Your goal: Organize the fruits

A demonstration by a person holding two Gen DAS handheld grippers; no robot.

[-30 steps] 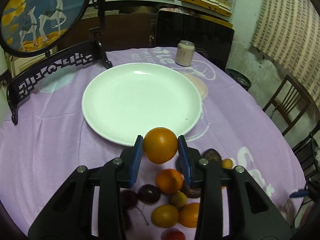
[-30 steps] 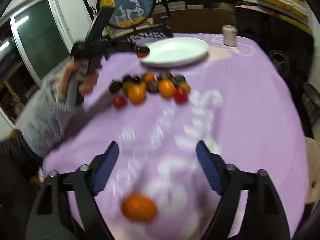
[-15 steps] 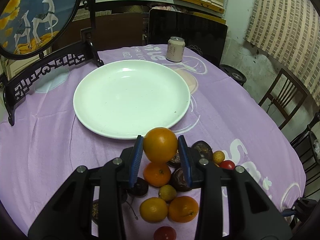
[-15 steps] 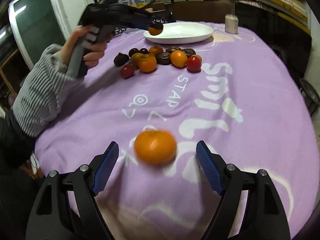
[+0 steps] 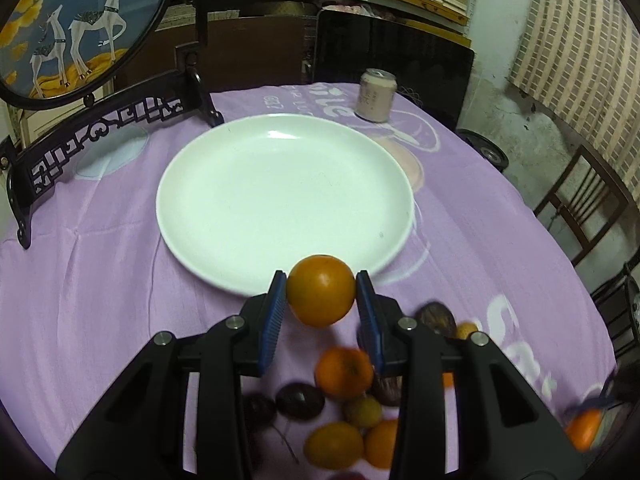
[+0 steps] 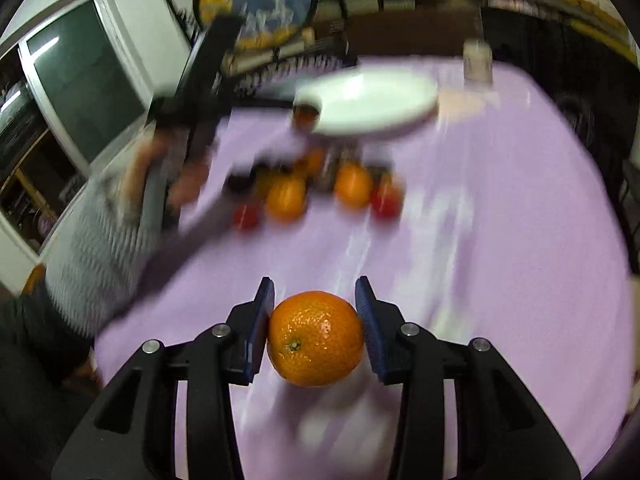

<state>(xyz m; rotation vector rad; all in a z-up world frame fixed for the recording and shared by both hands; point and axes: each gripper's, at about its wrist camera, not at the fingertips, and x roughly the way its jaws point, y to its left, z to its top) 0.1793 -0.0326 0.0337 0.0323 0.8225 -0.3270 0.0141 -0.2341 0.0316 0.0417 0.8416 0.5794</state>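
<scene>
My left gripper [image 5: 321, 285] is shut on an orange [image 5: 321, 294], held just above the near rim of the white plate [image 5: 260, 184]. Below it a pile of fruit [image 5: 344, 376] lies on the purple cloth: oranges, dark passion fruits and small yellow ones. My right gripper [image 6: 315, 312] has its jaws closing on a second orange [image 6: 316, 340], and both blue pads touch its sides. In the blurred right wrist view, the fruit pile [image 6: 320, 188] and the plate [image 6: 372, 104] lie farther back.
A drink can [image 5: 376, 96] stands behind the plate. A dark carved stand with a round deer picture [image 5: 80, 24] is at the back left. A wooden chair [image 5: 580, 208] is beyond the table's right edge. A person's grey sleeve [image 6: 100, 248] reaches in from the left.
The right gripper's jaws have closed around the orange that lay loose on the cloth, and it has moved toward the pile. The left gripper keeps its orange by the plate's near rim.
</scene>
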